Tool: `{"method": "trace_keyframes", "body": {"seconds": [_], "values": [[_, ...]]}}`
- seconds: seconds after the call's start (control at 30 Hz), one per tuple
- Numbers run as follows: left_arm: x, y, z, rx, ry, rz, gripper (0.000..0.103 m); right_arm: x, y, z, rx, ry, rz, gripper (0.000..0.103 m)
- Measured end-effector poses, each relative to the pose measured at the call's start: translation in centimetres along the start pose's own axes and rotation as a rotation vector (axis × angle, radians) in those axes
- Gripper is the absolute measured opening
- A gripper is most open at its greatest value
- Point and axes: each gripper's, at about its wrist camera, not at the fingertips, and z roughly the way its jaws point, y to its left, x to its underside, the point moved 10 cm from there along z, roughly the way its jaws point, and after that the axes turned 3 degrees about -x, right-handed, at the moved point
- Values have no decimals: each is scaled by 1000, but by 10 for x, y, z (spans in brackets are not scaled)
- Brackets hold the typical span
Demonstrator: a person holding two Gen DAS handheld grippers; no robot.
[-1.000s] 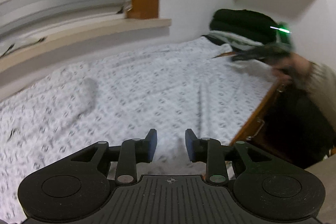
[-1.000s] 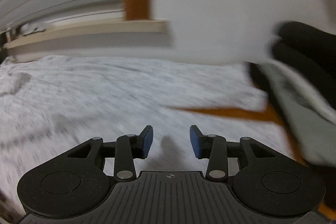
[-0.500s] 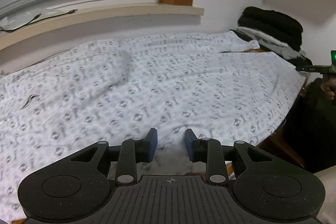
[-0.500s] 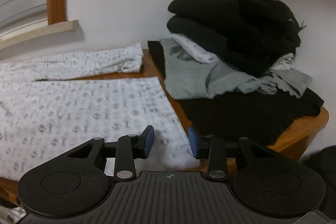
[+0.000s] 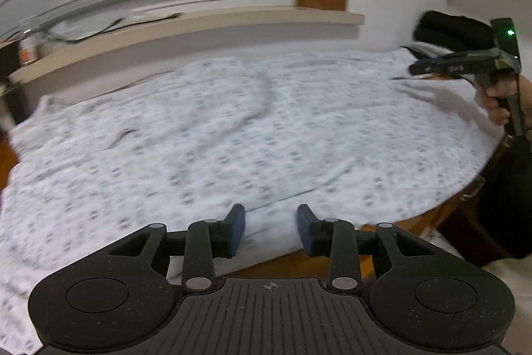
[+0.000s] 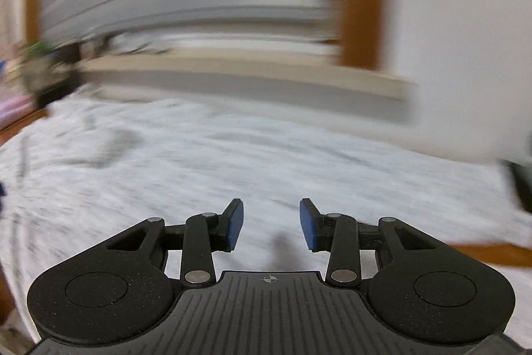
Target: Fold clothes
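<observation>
A white patterned garment [image 5: 252, 135] fills mid-frame – spread on a wooden table [image 5: 429, 218]. Left gripper [image 5: 271, 230] and right gripper [image 6: 271, 227] hover over it, jaws empty and opening – pads apart

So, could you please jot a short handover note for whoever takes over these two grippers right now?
Left gripper: jaws opening, nothing between them, over the near edge of the patterned garment.
Right gripper: jaws opening, empty, above the same cloth; views are blurred.
Garment lies spread flat on the wooden table.
A dark clothes pile sits at the far right corner.
Done: garment laid out.
Left: every fold.
</observation>
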Motion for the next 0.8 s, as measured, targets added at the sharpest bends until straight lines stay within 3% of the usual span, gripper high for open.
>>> {"method": "trace_keyframes", "body": {"seconds": [0.07,0.27,0.33,0.4,0.47,0.53,0.67,0.8], "values": [[6,14,-3,-33,12,-18,38,-6,34,30,-60,36,-44,39],[22,49,-20,-89,45,-53,42,-3,73,71,-90,103,-105,39],[22,51,-25,-78,31,-65,35,-3,69,71,-99,99,-83,40],[19,44,-26,-41,18,-66,22,-2,65,71,-91,107,-67,41],[13,34,-23,-19,8,-56,22,-1,63,71,-106,114,-46,41],[9,24,-16,-7,7,-38,23,-1,63,72,-104,116,-42,44],[8,17,-1,-23,17,-6,43,0,62,73,-106,118,-32,46],[10,16,3,-37,17,41,40,0,62,74,-112,119,-25,47]]}}
